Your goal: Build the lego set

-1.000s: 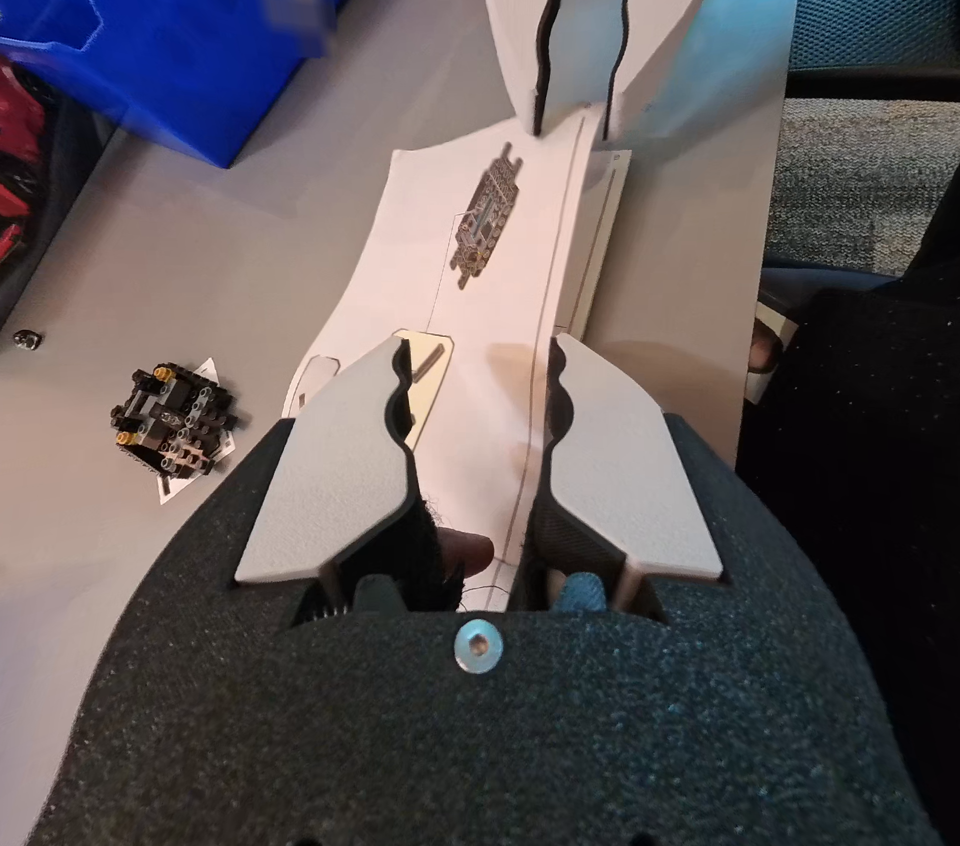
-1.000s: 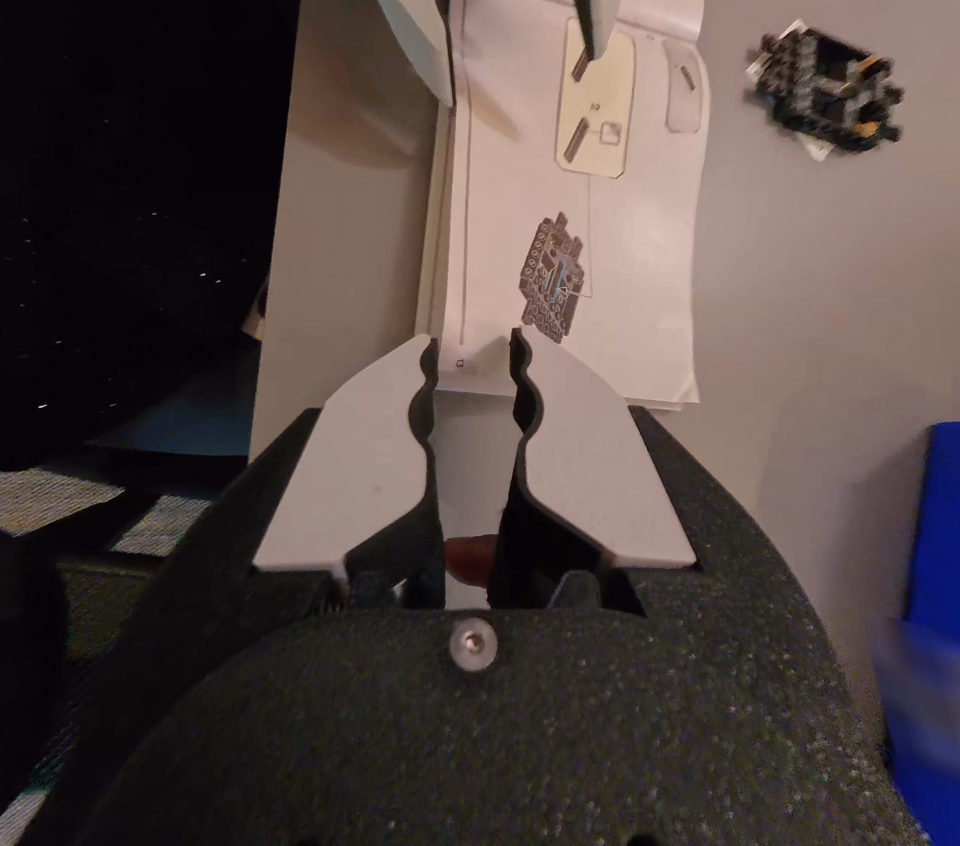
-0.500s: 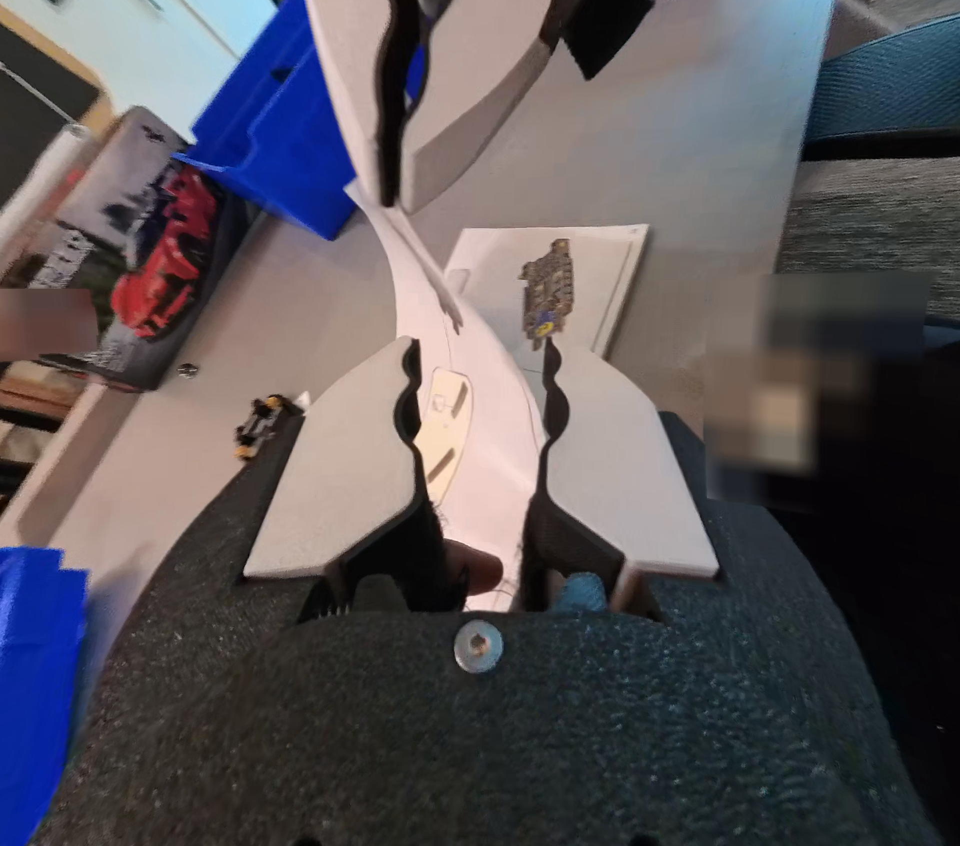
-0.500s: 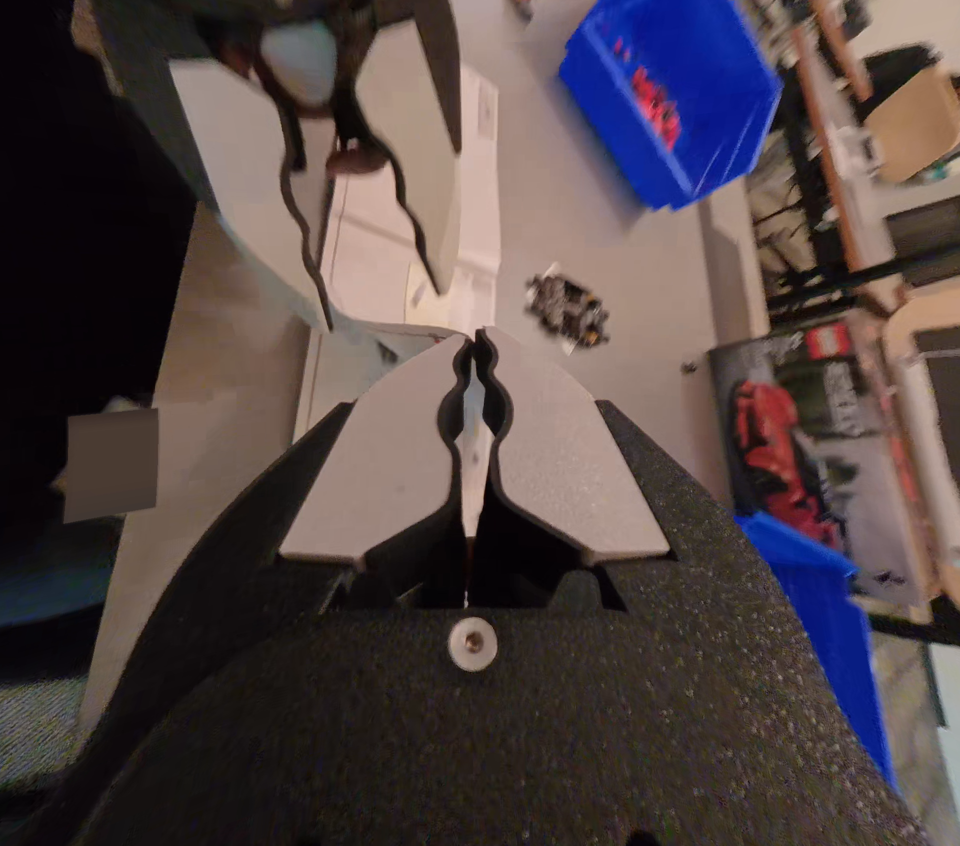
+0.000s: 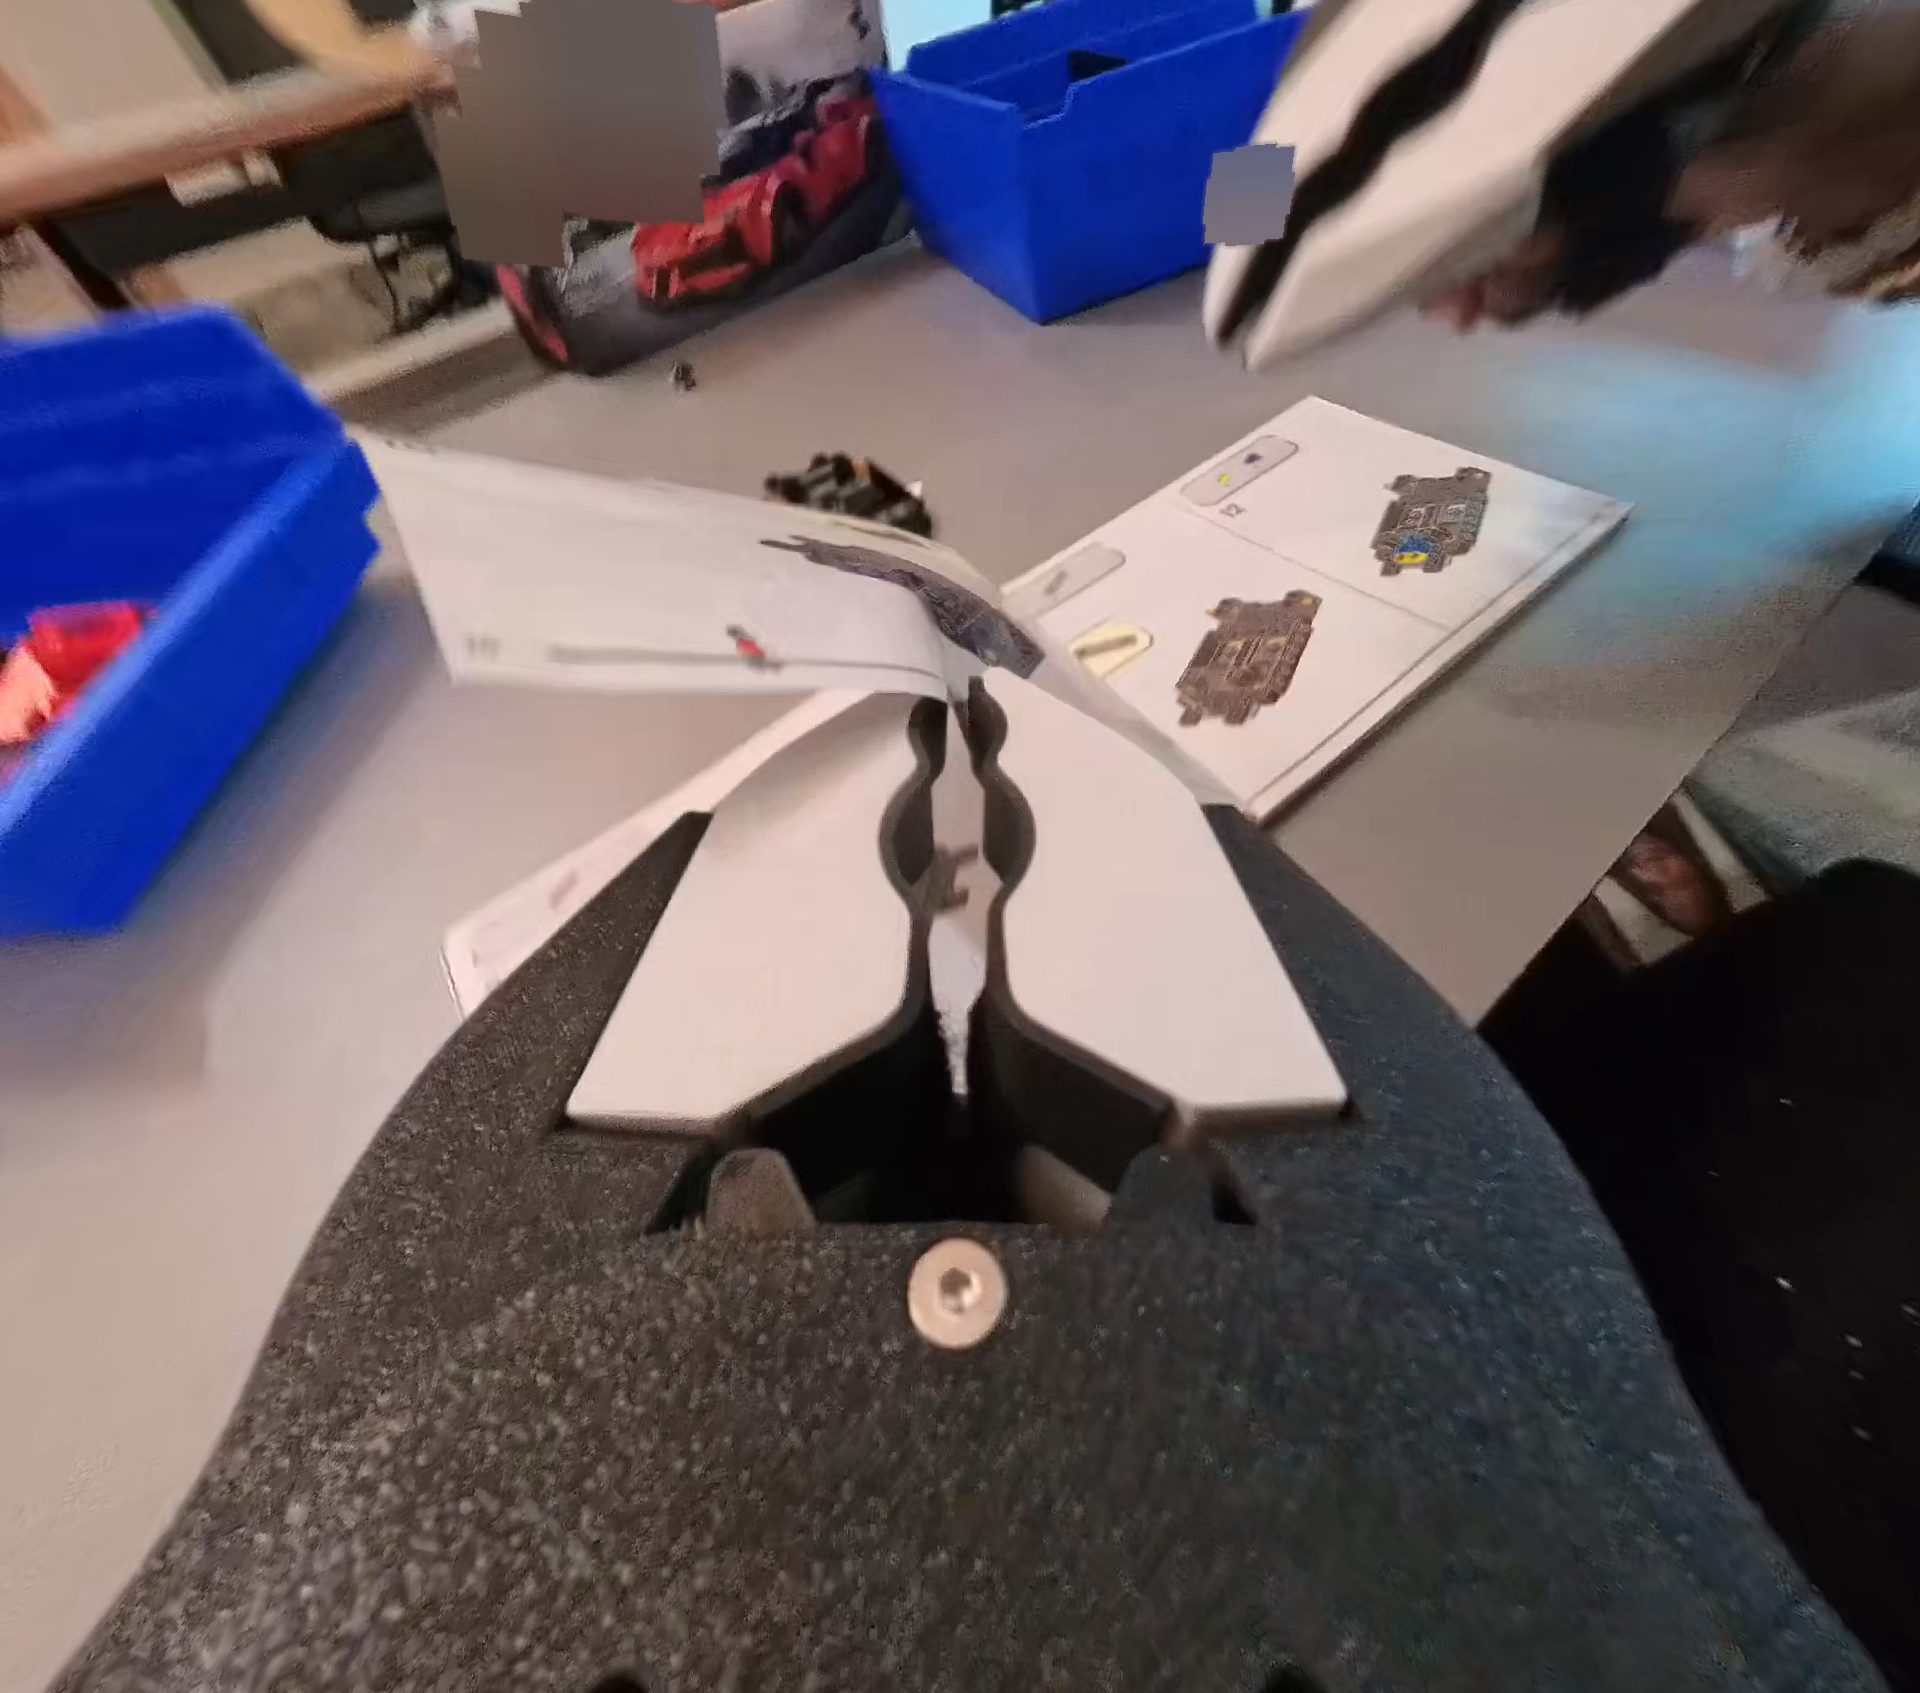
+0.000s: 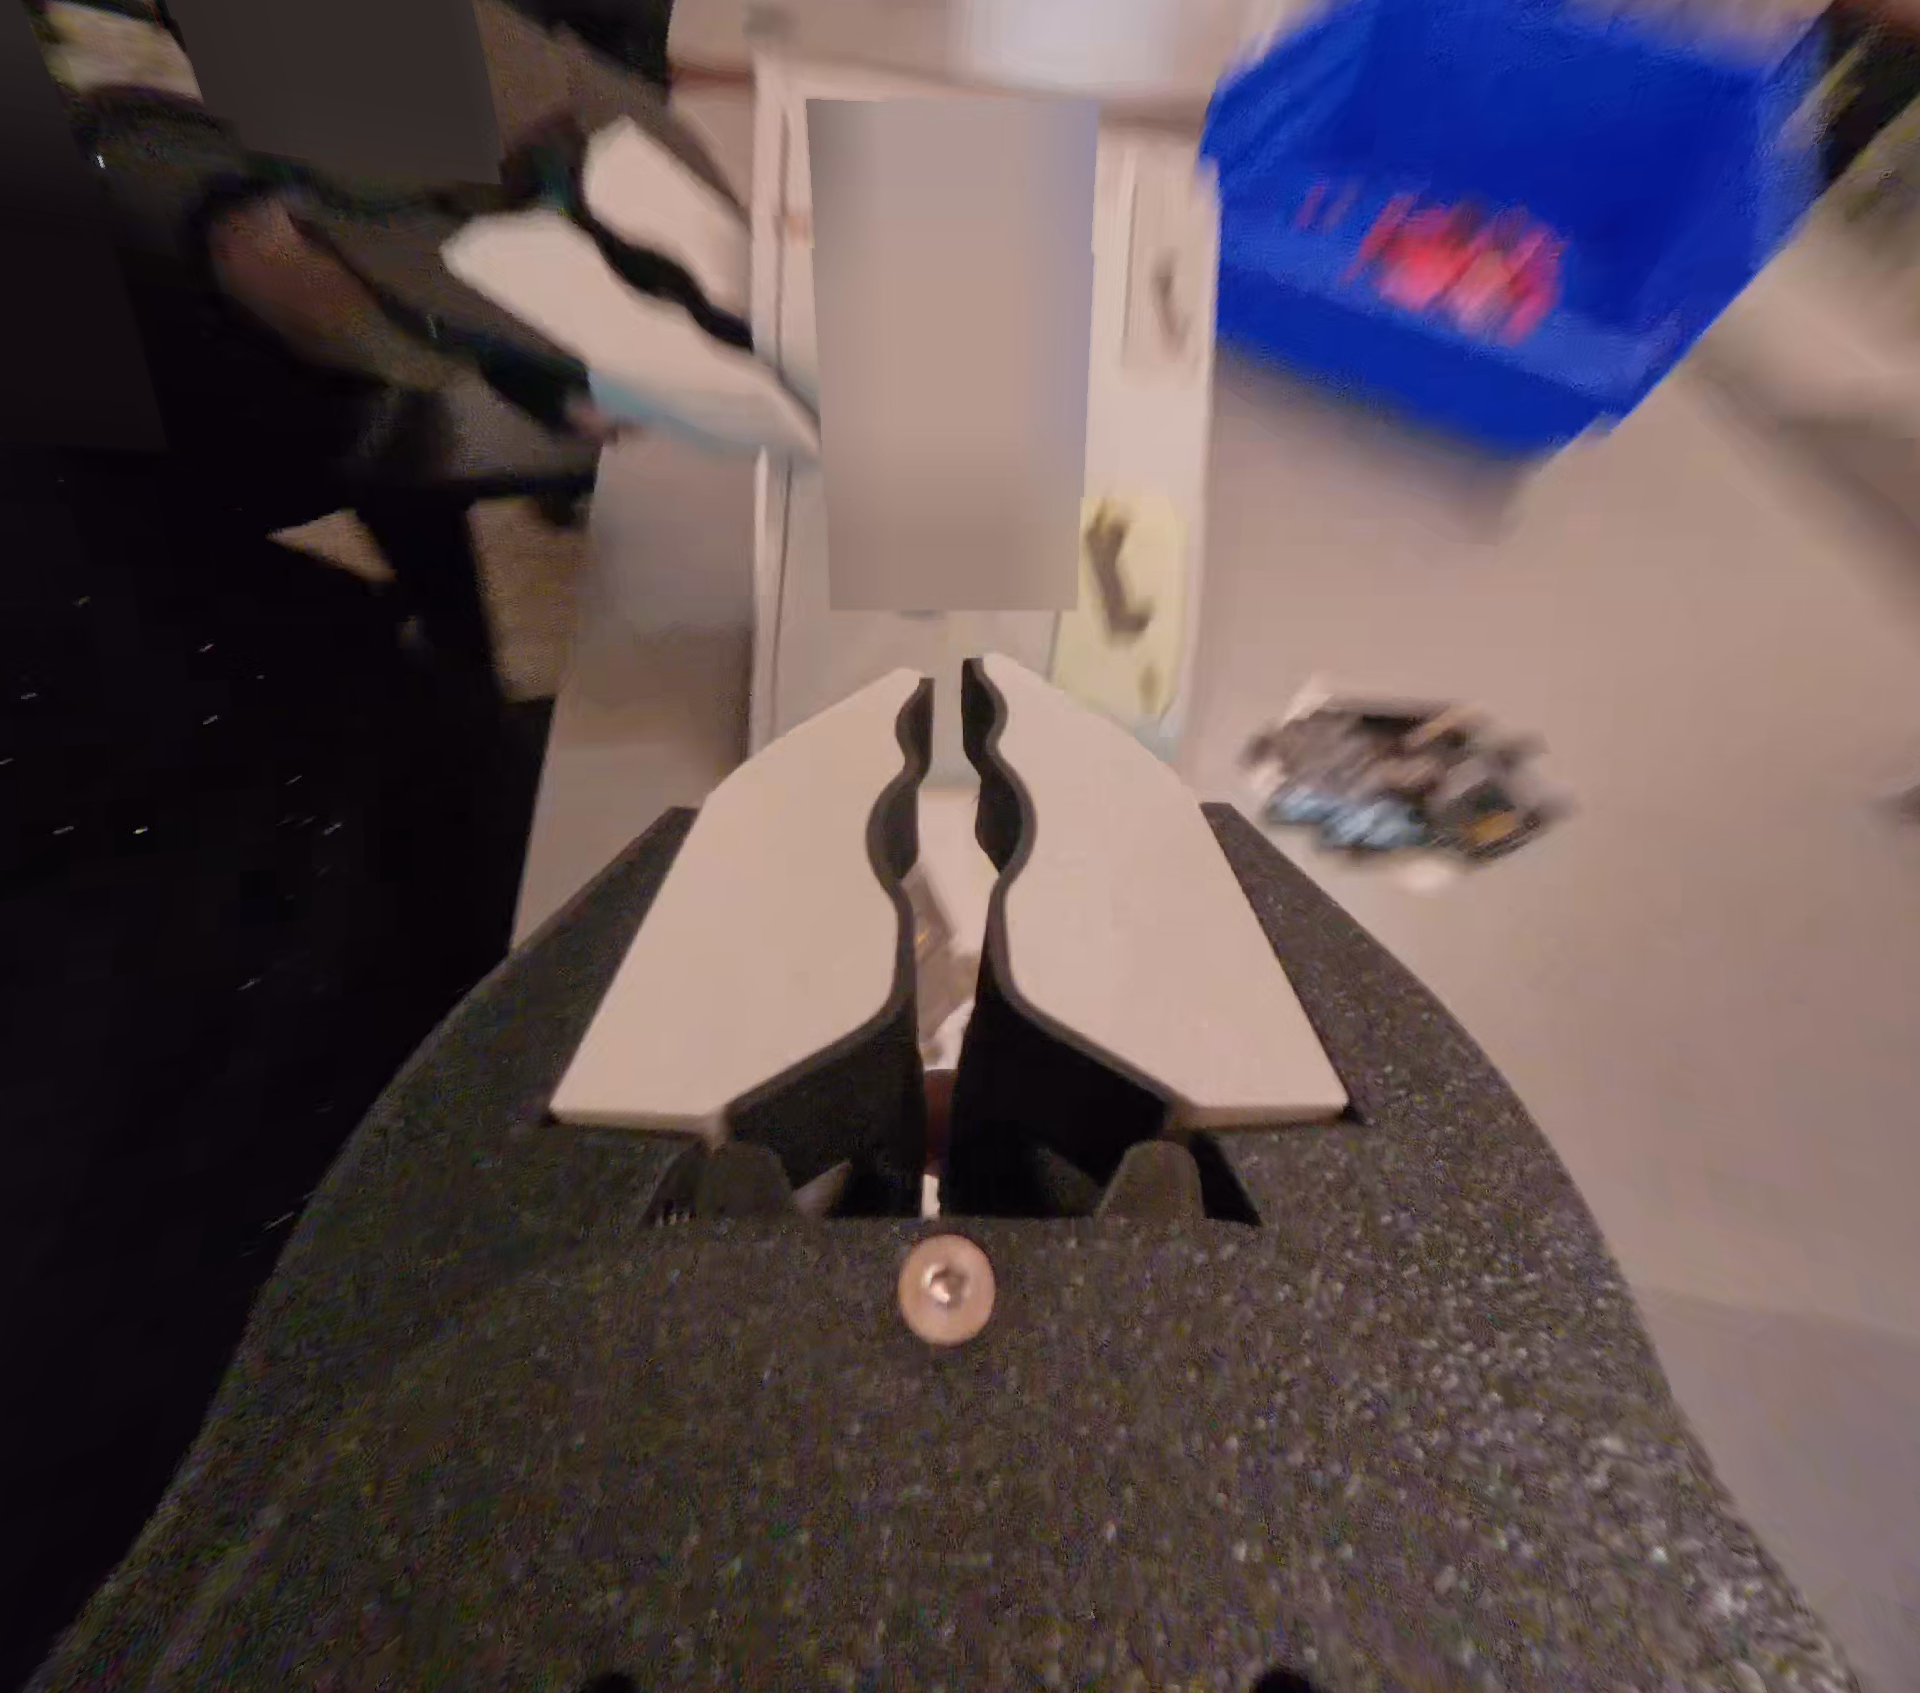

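My left gripper (image 5: 958, 693) is shut on the edge of one page (image 5: 644, 604) of the instruction booklet (image 5: 1351, 604). It holds that page up off the grey table, curled over to the left. My right gripper (image 6: 948, 677) is empty, with only a narrow gap between its fingers. It is up in the air at the upper right of the left wrist view (image 5: 1242, 339), clear of the booklet. A small black partial Lego build (image 5: 847, 488) sits on the table beyond the booklet. It is blurred in the right wrist view (image 6: 1392, 786).
A blue bin (image 5: 1070, 189) stands at the back of the table. Another blue bin (image 5: 156, 604) with red parts is at the left. A Lego box (image 5: 790, 189) with a red car picture stands behind. A tiny dark piece (image 5: 683, 376) lies near it. The table edge is to the right. Some 10 centimeters of space lies between my two pairs of fingers. From either gripper's tips it is about 20 centimeters to the small black partial Lego build (image 5: 847, 488). My right wrist view (image 6: 1456, 806) looks at it from another angle.
My right gripper has let go of the page and lifted away to the right. My left gripper has closed on the page and swung it up and over to the left.
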Available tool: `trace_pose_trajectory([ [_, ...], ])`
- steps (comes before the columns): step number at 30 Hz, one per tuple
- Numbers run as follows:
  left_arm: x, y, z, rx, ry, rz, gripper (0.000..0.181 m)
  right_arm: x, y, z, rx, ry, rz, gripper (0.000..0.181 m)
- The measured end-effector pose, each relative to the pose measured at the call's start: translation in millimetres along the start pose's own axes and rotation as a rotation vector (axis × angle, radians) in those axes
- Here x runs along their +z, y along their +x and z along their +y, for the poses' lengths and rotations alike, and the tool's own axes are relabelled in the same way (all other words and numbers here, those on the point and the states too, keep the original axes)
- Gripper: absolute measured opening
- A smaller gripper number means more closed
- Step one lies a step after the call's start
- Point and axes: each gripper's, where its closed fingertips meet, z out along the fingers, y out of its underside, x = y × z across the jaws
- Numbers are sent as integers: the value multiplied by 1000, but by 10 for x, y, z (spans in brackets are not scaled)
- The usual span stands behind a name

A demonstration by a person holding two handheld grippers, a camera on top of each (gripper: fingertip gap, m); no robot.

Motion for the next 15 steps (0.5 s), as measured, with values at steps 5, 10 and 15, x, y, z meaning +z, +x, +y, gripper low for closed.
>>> trace_pose_trajectory([
  [5,-167,-119,382,-211,-37,5,5,586,-80,583,241,-210,-217,5],
  [10,-287,-207,641,-282,-105,-25,19,807,-16,651,330,-265,-271,5],
  [15,-700,-698,756,-304,-91,-230,26,836,-13,644,353,-270,-283,3],
])
